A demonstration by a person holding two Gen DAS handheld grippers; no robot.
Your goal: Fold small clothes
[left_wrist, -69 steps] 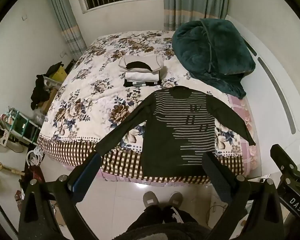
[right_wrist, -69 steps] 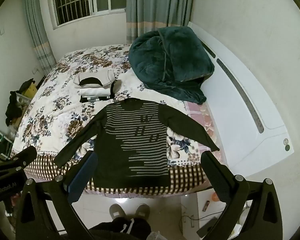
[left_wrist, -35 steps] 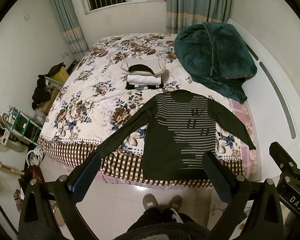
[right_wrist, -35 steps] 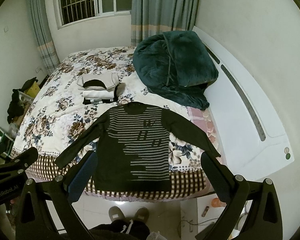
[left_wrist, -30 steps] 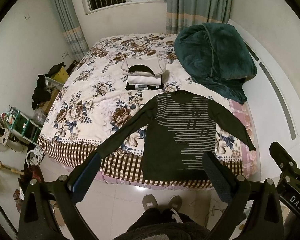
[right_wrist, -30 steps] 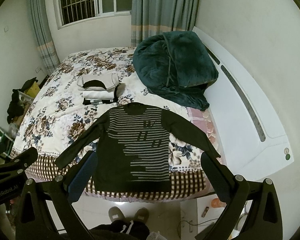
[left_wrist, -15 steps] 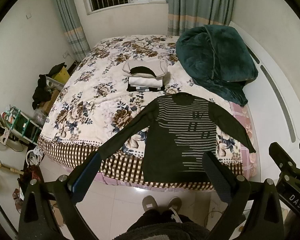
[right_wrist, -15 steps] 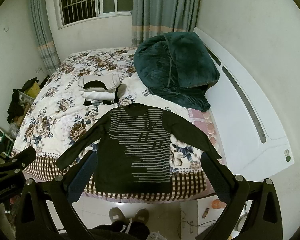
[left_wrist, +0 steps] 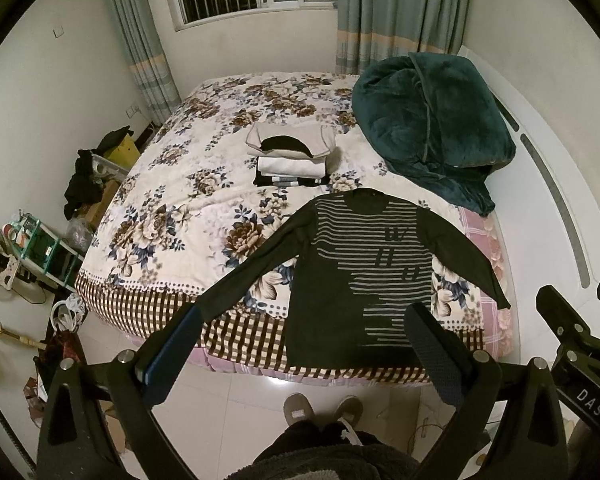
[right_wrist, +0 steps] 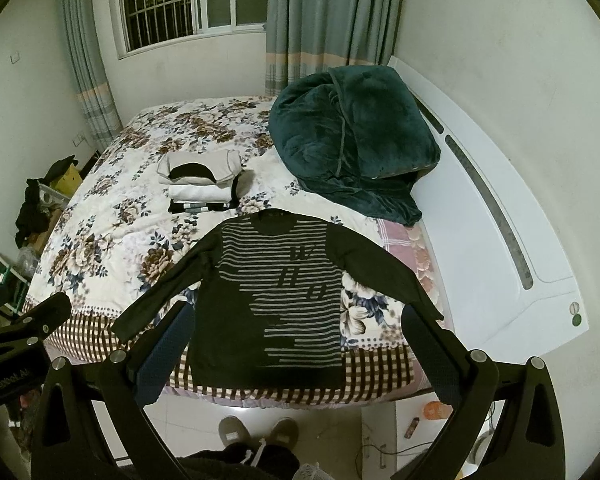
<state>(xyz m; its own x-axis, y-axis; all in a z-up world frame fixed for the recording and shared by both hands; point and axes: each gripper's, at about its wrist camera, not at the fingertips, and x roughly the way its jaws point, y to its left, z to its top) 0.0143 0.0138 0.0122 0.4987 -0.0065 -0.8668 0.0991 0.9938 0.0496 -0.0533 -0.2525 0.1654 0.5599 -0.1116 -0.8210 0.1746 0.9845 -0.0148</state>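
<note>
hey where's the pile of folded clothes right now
The folded pile sits mid-bed on the floral bedspread, just beyond the collar of the striped sweater and left of the green blanket.

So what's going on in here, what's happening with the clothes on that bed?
A person stands at the foot of the bed, holding a two-finger gripper in each hand. The left gripper and right gripper are both open, raised above the bed edge, touching nothing. A dark striped sweater lies spread flat with sleeves out, not yet folded. Behind it sits a stack of folded clothes, beside a heaped green blanket.
</note>
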